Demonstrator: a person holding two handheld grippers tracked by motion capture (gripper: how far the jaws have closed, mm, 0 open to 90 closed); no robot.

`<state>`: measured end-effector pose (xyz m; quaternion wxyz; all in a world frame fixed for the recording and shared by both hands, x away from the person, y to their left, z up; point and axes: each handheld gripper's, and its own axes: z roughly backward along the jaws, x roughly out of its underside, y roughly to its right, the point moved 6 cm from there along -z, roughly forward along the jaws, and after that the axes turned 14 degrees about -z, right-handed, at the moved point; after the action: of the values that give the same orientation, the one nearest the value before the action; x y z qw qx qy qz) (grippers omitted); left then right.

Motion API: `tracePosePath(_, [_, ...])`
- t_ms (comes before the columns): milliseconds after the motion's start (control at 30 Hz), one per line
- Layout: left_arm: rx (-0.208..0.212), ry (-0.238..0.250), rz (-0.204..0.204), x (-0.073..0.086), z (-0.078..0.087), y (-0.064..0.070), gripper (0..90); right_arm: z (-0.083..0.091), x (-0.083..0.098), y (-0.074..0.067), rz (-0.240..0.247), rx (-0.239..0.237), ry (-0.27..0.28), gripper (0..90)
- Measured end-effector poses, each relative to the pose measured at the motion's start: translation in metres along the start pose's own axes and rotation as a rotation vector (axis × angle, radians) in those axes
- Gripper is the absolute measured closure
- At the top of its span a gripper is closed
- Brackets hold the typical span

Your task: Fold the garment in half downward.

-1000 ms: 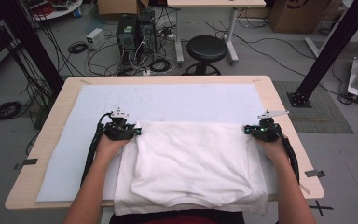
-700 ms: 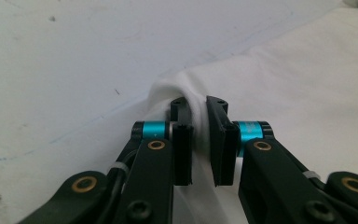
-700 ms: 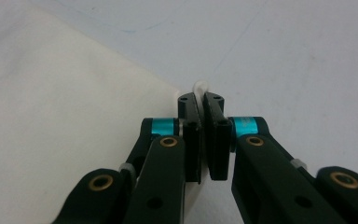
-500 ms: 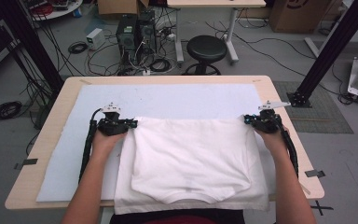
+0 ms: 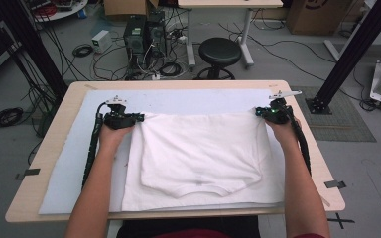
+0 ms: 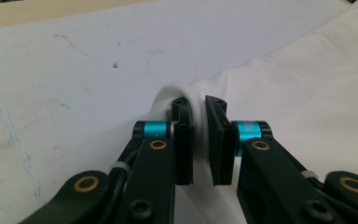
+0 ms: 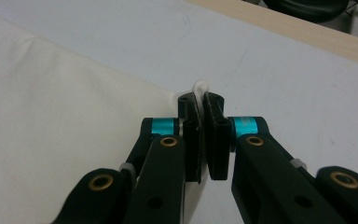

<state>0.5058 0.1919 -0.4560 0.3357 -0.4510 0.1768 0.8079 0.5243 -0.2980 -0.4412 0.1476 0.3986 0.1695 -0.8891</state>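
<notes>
Both hands are now farther up the table (image 5: 49, 148) than before. The left gripper (image 5: 138, 119) and the right gripper (image 5: 259, 112) pull the far edge of the white shirt (image 5: 203, 148) along, so more cloth lies folded over. The left gripper's jaws have just been closing on the cloth.

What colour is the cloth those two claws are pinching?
White: the folded cotton garment is plain white, clearest in the high view.

One white shirt (image 5: 203, 158), two claws, one stool (image 5: 220, 51), one table (image 5: 49, 153)
</notes>
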Motion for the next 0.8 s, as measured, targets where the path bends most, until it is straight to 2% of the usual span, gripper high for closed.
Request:
tracePosePath(67, [-0.003,0.005,0.0,0.0,-0.004,-0.002,81.7,-0.004,0.002,0.004,-0.015,0.01,-0.009,87.7])
tracePosePath(100, [-0.005,-0.009,-0.012,0.004,-0.007,-0.002,80.1,-0.007,0.005,0.007,-0.035,0.014,-0.021,87.6])
tracePosePath(133, [-0.005,-0.009,-0.012,0.004,-0.007,-0.002,74.0,-0.007,0.007,0.008,-0.044,0.012,-0.02,87.1])
tracePosePath(167, [-0.032,-0.052,-0.01,0.008,-0.006,-0.003,66.9,-0.007,0.009,0.009,-0.052,0.009,-0.015,83.6])
tracePosePath(200, [-0.032,-0.052,-0.01,0.008,-0.006,-0.003,62.4,-0.007,0.009,0.009,-0.052,0.009,-0.015,83.6])
tracePosePath(233, [-0.018,-0.041,0.015,0.008,0.002,-0.004,59.2,-0.003,0.01,0.012,-0.081,0.048,0.013,68.0])
tracePosePath(267, [-0.018,-0.041,0.015,0.008,0.002,-0.004,56.0,-0.003,0.01,0.012,-0.081,0.048,0.013,68.0])
tracePosePath(300, [-0.024,-0.015,0.022,0.007,0.01,-0.001,53.8,0.005,0.012,0.014,-0.112,0.034,0.029,66.3])
tracePosePath(367, [-0.022,0.011,0.01,0.006,0.02,0.007,50.4,0.014,0.016,0.013,-0.118,0.028,0.047,64.1])
tracePosePath(400, [-0.022,0.011,0.01,0.006,0.02,0.007,49.6,0.014,0.016,0.013,-0.118,0.028,0.047,64.1])
tracePosePath(433, [-0.005,0.033,0.0,0.009,0.03,0.02,49.5,0.024,0.022,0.01,-0.114,0.02,0.051,63.0])
tracePosePath(467, [-0.005,0.033,0.0,0.009,0.03,0.02,48.6,0.024,0.022,0.01,-0.114,0.02,0.051,63.0])
tracePosePath(500, [0.007,0.03,-0.009,0.016,0.037,0.032,47.6,0.034,0.03,0.005,-0.117,0.007,0.057,61.2])
tracePosePath(533, [0.007,0.03,-0.009,0.016,0.037,0.032,47.3,0.034,0.03,0.005,-0.117,0.007,0.057,61.2])
tracePosePath(567, [0.03,0.028,-0.008,0.022,0.043,0.044,47.0,0.042,0.039,-0.001,-0.105,-0.018,0.061,61.1])
tracePosePath(633, [0.062,0.019,-0.015,0.031,0.05,0.059,43.8,0.051,0.054,-0.009,-0.086,-0.042,0.06,61.0])
tracePosePath(667, [0.062,0.019,-0.015,0.031,0.05,0.059,43.5,0.055,0.061,-0.013,-0.082,-0.052,0.055,60.1])
tracePosePath(700, [0.087,0.025,-0.019,0.037,0.055,0.072,43.5,0.059,0.068,-0.017,-0.082,-0.067,0.051,60.1])
tracePosePath(733, [0.087,0.025,-0.019,0.037,0.055,0.072,43.5,0.059,0.068,-0.017,-0.082,-0.067,0.051,60.1])
tracePosePath(767, [0.108,0.031,-0.039,0.043,0.062,0.087,43.5,0.067,0.081,-0.025,-0.077,-0.098,0.052,60.0])
tracePosePath(800, [0.108,0.031,-0.039,0.043,0.062,0.087,43.5,0.067,0.081,-0.025,-0.077,-0.098,0.052,60.0])
